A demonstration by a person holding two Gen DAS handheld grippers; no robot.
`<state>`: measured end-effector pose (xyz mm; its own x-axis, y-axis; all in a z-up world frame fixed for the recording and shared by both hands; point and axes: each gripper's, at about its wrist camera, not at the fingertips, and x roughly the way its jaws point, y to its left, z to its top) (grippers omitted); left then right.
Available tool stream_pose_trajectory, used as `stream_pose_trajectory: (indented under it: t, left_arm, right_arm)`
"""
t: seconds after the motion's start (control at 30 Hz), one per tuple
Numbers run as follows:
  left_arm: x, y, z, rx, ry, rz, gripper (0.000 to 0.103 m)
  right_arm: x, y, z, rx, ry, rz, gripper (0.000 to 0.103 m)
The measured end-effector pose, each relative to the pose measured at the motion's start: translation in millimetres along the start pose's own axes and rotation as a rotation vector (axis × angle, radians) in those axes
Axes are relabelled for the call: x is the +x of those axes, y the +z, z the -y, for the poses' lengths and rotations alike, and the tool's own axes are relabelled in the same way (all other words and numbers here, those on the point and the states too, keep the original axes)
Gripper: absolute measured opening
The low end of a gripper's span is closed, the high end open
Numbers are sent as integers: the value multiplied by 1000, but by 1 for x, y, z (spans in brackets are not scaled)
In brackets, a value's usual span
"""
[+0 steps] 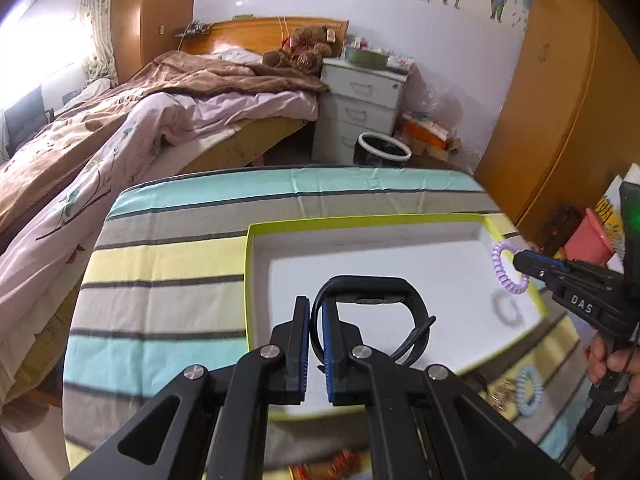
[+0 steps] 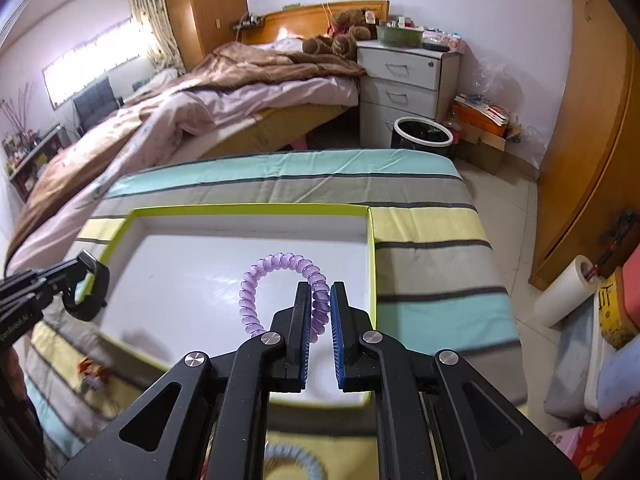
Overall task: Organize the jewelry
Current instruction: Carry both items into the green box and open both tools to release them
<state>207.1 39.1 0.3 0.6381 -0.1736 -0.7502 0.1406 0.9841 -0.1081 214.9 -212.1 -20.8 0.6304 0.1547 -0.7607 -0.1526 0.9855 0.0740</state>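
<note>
My left gripper (image 1: pixel 316 308) is shut on the strap of a black smartwatch (image 1: pixel 372 300), held above the white tray with a lime rim (image 1: pixel 256 232). My right gripper (image 2: pixel 320 294) is shut on a purple spiral hair tie (image 2: pixel 276 268), held over the tray's right part (image 2: pixel 372 240). In the left wrist view the right gripper (image 1: pixel 520 262) and the purple tie (image 1: pixel 506 268) hang at the tray's right edge. In the right wrist view the left gripper (image 2: pixel 86 276) holds the watch (image 2: pixel 90 292) at the tray's left edge.
The tray lies on a striped cloth (image 1: pixel 180 264) over a table. A light-blue spiral hair tie (image 1: pixel 528 394) and small gold pieces (image 1: pixel 502 394) lie on the cloth near the tray's front. A bed, a drawer cabinet (image 2: pixel 404 88) and a bin (image 2: pixel 422 136) stand behind.
</note>
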Motion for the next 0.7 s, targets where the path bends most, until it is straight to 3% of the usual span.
stream_pose_trajectory:
  t: [0.27,0.7]
  left_arm:
    - [47,11,-4,-3,10,-60,6]
    - [70,9,-2,8,35,-104,6]
  right_arm:
    - [40,14,-3,-46,-31,-58,10]
    - [58,11,-9,-118,-72,-88,10]
